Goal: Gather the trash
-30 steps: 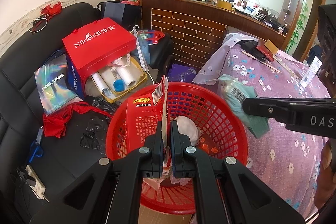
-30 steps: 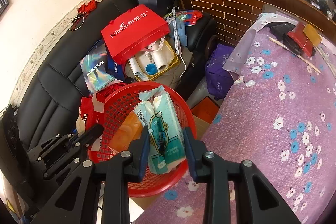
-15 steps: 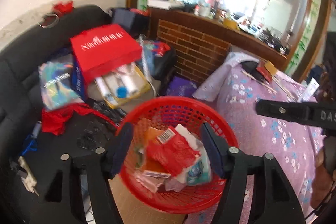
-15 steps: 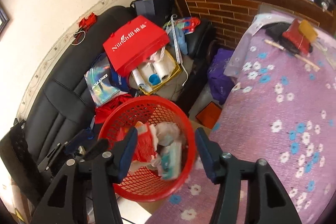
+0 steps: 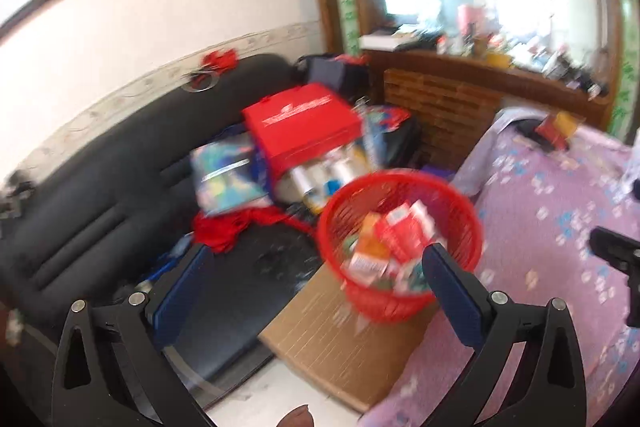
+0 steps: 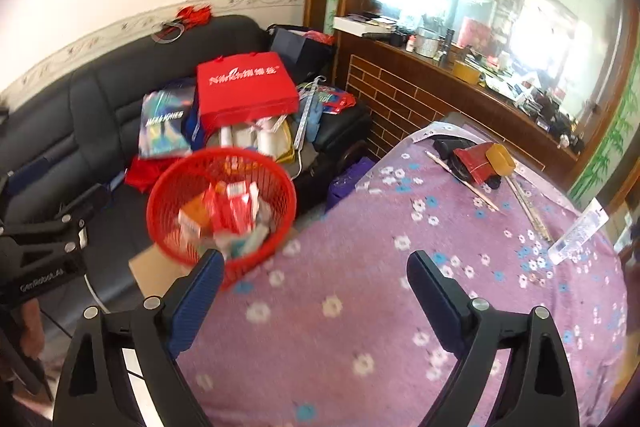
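Note:
A red mesh basket (image 5: 460, 211) sits on a brown cardboard box (image 5: 340, 339) between the black sofa and the purple table. It holds red, orange and white packets (image 5: 396, 239) and a green tissue pack. It also shows in the right wrist view (image 6: 168, 223). My left gripper (image 5: 316, 283) is wide open and empty, held back from the basket. My right gripper (image 6: 316, 287) is wide open and empty over the flowered tablecloth (image 6: 360, 327). The left gripper's body shows at the left edge of the right wrist view (image 6: 40, 247).
The black sofa (image 5: 80, 227) carries a red shopping bag (image 5: 304, 127), a shiny bag (image 6: 164, 123), plastic rolls and red cloth. On the table's far end lie a red and yellow packet (image 6: 484, 159), sticks and a clear bottle (image 6: 576, 235). A cluttered brick counter (image 6: 420, 95) stands behind.
Both grippers let go of their trash, which now lies in the basket, then opened wide and pulled up and back from it.

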The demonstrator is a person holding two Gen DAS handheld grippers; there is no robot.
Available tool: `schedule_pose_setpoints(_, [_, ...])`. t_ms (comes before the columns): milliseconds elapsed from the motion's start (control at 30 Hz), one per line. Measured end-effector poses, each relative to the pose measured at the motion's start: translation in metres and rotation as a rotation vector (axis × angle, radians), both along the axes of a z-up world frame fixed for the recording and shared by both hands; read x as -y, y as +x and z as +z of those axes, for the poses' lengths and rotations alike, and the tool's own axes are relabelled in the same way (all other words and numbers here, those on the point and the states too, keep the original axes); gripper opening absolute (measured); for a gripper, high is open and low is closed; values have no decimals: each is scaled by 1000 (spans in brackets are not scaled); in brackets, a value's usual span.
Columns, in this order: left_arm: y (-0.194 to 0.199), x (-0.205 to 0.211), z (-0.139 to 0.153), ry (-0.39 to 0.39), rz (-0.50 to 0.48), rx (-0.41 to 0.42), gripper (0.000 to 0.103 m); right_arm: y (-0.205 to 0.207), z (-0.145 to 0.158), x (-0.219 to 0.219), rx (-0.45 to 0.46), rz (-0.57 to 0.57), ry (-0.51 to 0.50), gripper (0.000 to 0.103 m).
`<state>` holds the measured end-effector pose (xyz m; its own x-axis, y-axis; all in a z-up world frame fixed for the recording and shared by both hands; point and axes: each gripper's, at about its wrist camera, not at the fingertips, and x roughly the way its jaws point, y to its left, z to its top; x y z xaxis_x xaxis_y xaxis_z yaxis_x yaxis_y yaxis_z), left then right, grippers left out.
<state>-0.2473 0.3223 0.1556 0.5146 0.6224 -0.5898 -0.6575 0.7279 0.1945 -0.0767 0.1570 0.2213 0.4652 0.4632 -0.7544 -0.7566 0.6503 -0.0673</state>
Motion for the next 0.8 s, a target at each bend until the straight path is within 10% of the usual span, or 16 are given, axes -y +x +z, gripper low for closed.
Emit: schedule_pose_setpoints(800, [-36,117,18,-37,131,-59,103,-40,11,116,-6,174,74,98])
